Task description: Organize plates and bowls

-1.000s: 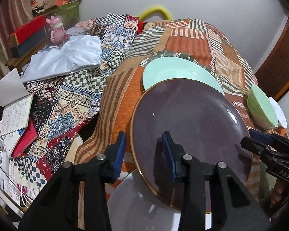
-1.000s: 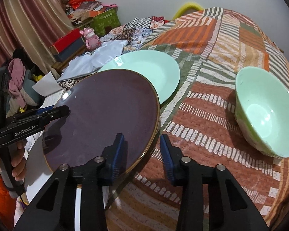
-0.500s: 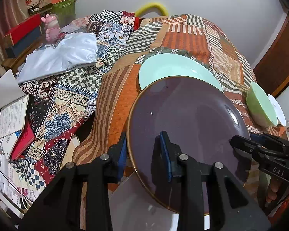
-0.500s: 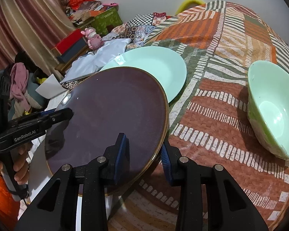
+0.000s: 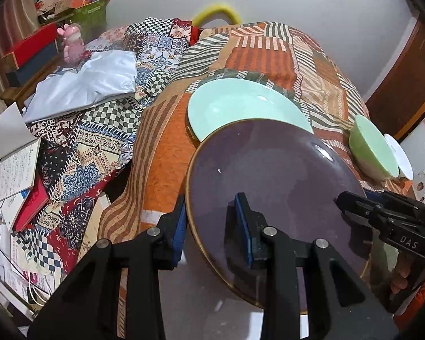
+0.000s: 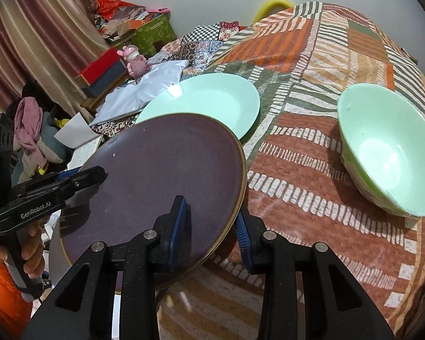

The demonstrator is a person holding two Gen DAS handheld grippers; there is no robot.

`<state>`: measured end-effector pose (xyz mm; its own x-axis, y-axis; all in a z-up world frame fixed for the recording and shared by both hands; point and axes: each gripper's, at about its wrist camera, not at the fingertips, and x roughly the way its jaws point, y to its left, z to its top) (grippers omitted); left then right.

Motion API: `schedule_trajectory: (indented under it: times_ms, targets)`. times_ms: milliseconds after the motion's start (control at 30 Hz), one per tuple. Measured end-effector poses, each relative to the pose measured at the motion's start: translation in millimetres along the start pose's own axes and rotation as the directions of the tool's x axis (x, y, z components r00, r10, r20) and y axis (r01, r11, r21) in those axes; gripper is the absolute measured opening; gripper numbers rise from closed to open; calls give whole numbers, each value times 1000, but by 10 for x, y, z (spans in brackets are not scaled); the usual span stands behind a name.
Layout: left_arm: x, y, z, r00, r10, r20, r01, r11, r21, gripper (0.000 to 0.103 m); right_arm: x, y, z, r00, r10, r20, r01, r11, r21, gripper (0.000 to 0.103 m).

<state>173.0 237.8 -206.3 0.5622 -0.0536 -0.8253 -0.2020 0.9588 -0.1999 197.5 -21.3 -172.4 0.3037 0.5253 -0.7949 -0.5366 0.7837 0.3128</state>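
Left wrist view. My left gripper (image 5: 209, 226) straddles the near-left rim of the purple plate (image 5: 269, 175): one blue pad sits under and outside the rim, the other lies on the plate's face. The pads look close to the plate, but I cannot tell whether they press on it. The plate is lifted and tilted, its far edge overlapping the mint plate (image 5: 240, 107), which lies flat on the striped bedcover (image 5: 161, 170). The green bowl (image 5: 371, 147) stands well to the right, with something small and white (image 5: 399, 155) just behind it. My right gripper (image 5: 351, 201) reaches in from the right edge onto the plate's rim. A pale white surface (image 5: 198, 306) shows below the plate; I cannot tell what it is.

Right wrist view. My right gripper (image 6: 211, 226) brackets the plate's (image 6: 161, 175) near-right rim, one pad on top and one below the edge, jaws narrow, apparently holding it. My left gripper (image 6: 99, 174) comes in from the left at the opposite rim. The mint plate (image 6: 212, 99) lies just beyond; the bowl (image 6: 388, 144) sits apart, tilted on the cloth.

Progress, as I judge it: early. Nothing is stacked yet. The purple plate is in transit, two-handed, likely bound for the mint plate. The bowl is untouched.
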Motion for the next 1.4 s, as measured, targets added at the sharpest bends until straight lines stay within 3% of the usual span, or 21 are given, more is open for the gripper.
schedule_trajectory:
  times_ms: [733, 1400]
  targets:
    - [-471, -429, -241, 998, -22, 63, 20, 1000, 21, 33, -513, -121, -227, 997, -9, 83, 8, 1000, 16, 31]
    - [-683, -1110, -542, 995, -69, 68, 61, 992, 110, 33, -1036, -455, -645, 988, -67, 137, 59, 996, 60, 31]
